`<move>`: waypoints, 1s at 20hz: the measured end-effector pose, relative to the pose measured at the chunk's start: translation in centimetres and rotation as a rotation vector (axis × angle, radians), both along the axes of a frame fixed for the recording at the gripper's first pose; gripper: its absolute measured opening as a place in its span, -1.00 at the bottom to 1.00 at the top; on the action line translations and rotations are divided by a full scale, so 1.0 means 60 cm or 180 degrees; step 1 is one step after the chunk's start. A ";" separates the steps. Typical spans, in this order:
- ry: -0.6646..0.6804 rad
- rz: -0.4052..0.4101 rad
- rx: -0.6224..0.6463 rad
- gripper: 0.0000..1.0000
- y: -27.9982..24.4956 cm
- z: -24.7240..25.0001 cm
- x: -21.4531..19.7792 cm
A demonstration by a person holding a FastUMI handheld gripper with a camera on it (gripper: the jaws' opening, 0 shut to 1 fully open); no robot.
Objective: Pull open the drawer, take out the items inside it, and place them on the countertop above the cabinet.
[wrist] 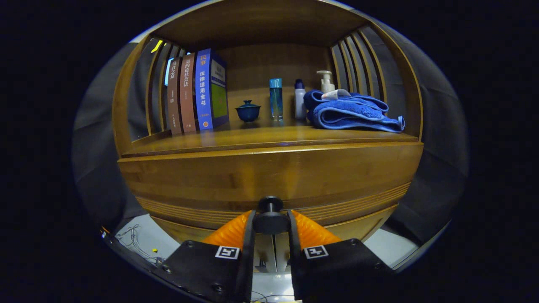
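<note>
A wooden cabinet fills the view, its drawer front [269, 176] closed flush below the countertop [261, 136]. A dark round knob [270, 216] sticks out from the drawer's lower middle. My gripper [270, 221] has both fingers pressed against the sides of that knob. The drawer's inside is hidden.
On the countertop stand three upright books [198, 97] at the left, a small dark blue lidded cup [247, 111], a blue bottle [276, 99], a white bottle [299, 99], a pump dispenser [326, 82] and a folded blue towel [353, 111]. Slatted wooden sides enclose the shelf. Cables [134, 244] lie on the floor.
</note>
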State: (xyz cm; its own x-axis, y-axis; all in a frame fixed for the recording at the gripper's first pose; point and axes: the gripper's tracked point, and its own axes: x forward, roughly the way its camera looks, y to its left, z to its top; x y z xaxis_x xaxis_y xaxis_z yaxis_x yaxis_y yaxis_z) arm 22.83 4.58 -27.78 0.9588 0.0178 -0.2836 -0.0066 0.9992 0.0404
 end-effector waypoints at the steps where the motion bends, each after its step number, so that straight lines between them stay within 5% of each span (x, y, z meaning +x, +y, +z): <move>1: -0.0013 0.0014 -0.0007 -0.32 0.000 0.003 0.005; 2: -0.0016 0.0033 -0.0042 -0.49 0.000 0.002 0.002; 20: 0.0008 0.0023 -0.0118 -0.49 -0.015 -0.008 -0.279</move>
State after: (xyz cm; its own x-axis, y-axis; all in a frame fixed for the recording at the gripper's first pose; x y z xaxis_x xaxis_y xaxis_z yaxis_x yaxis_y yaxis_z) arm 6.09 3.66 -28.28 0.9580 0.0143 -0.2865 -0.0139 0.9999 0.0035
